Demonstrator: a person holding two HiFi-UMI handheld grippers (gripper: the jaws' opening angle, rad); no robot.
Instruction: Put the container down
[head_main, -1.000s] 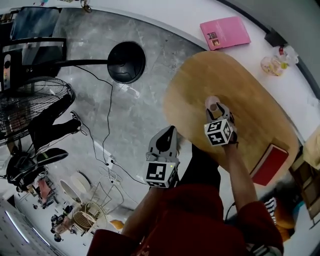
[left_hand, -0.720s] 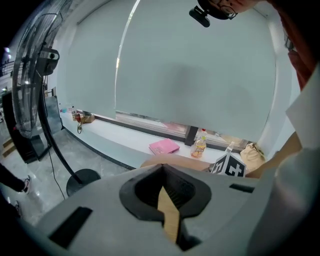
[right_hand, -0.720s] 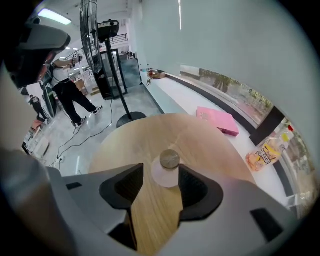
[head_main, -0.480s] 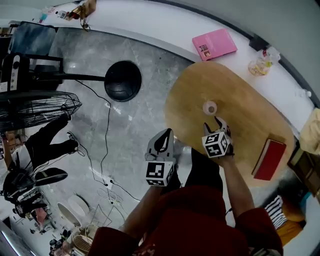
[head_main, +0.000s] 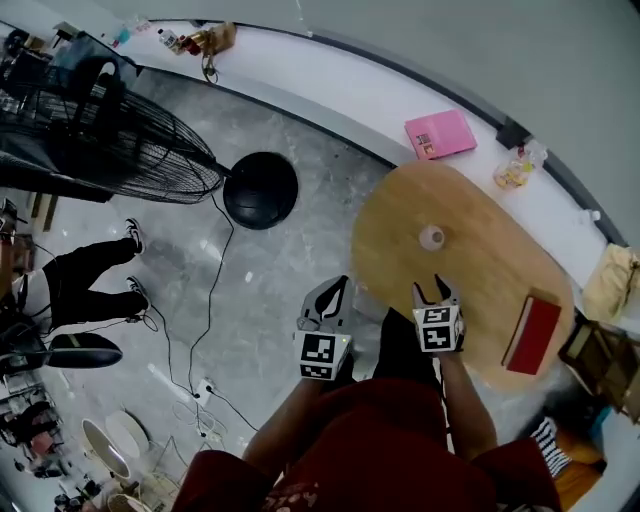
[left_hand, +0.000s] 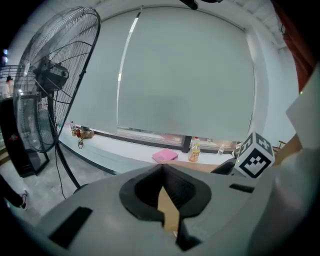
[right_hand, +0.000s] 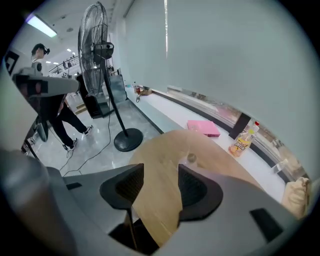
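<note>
Release is the change that is showing here. A second ago the right gripper (head_main: 434, 293) was closed round the container (head_main: 431, 237) on the wooden table (head_main: 490, 215). Now the container is standing upright by itself toward the middle of the tabletop. The gripper is sitting well back from it, over the table's near edge.

Its jaws have just been opening and are now standing wide. The right gripper view is showing nothing between the pads but bare wood, with the container (right_hand: 191, 159) small and far beyond them. No part of the gripper is touching it any longer.

The left gripper (head_main: 330, 292) is hanging off the table's left side, above the floor (head_main: 250, 290). Its jaws are drawn together with nothing between them, and it is taking no part in the placing.

For the task this is reading as done. The container is resting on the table without support and is not visibly leaning. It is well apart from the pink book (head_main: 440, 133) on the far ledge and from the red book (head_main: 530, 335) at the table's right end, so nothing nearby is crowding it. What is remaining looks like no more than carrying both grippers clear. The one thing worth watching is that the open right jaws are not swinging back toward the container.
</note>
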